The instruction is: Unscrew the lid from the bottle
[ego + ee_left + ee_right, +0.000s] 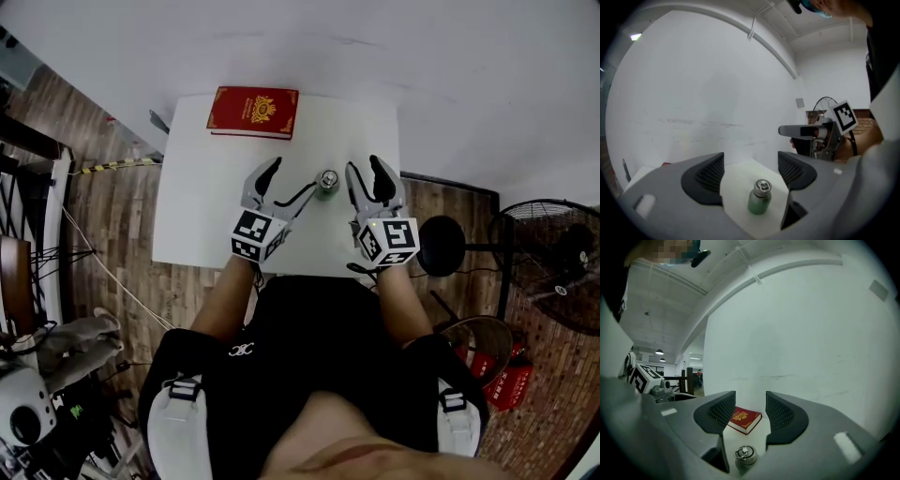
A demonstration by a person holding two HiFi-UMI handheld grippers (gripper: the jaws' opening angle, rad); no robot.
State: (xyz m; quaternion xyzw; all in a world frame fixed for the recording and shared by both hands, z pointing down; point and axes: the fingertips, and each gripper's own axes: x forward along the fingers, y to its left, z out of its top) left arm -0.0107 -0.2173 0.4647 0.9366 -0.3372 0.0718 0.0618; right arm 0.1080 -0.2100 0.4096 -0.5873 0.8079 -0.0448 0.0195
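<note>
Green bottle (328,182) is standing, lid (744,454) on, on the white counter (197,216); left gripper (292,178) and right gripper (365,167) are flanking it, fingers apart, clamping nothing.

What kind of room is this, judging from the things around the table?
Probably an indoor workshop or lab room rather than a home: a small white rectangular table stands against a plain white wall, on a brown wood-plank floor, with a black standing fan nearby.

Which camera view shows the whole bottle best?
The left gripper view: the bottle stands fully visible, green body and silver lid. The right gripper view shows mostly its lid; the head view shows it small, from above.
</note>
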